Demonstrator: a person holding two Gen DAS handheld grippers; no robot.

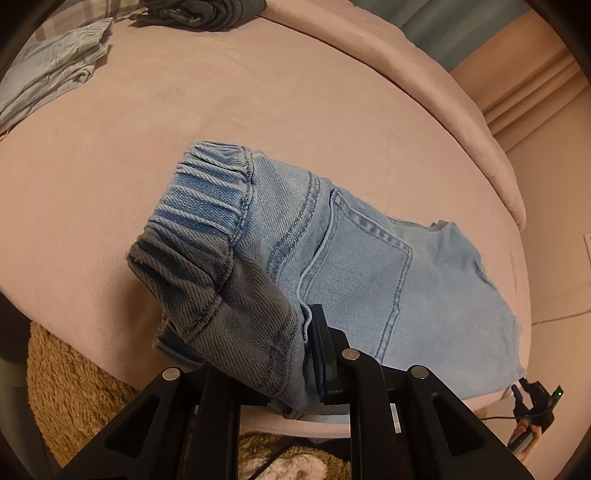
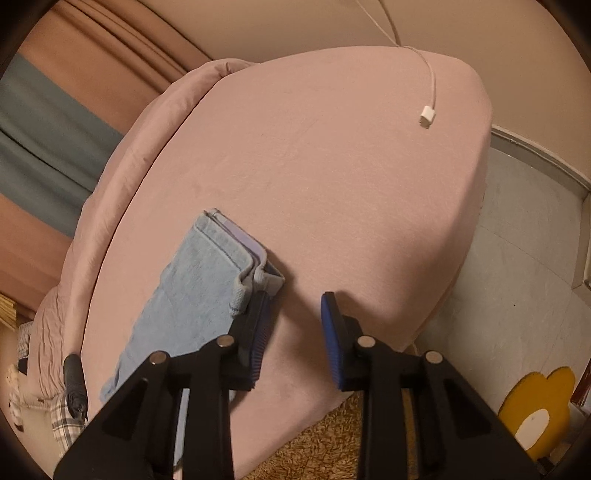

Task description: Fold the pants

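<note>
Light blue denim pants (image 1: 354, 266) lie on the pink bed (image 1: 258, 96), waist end lifted. My left gripper (image 1: 295, 354) is shut on the pants' waist fabric near the elastic waistband (image 1: 210, 192); only its right blue pad (image 1: 317, 347) shows, the left one is hidden under denim. In the right wrist view the hem end of the pants (image 2: 207, 280) lies flat on the bed (image 2: 332, 177). My right gripper (image 2: 295, 314) is open and empty, its left fingertip (image 2: 260, 317) touching the hem edge, its right fingertip (image 2: 330, 314) over bare sheet.
Folded light clothes (image 1: 55, 70) and a dark garment (image 1: 207, 13) lie at the bed's far side. A white charger cable (image 2: 426, 118) lies on the bed. A tan shaggy rug (image 1: 74, 387) and a yellow flower-shaped stool (image 2: 535, 413) are on the floor.
</note>
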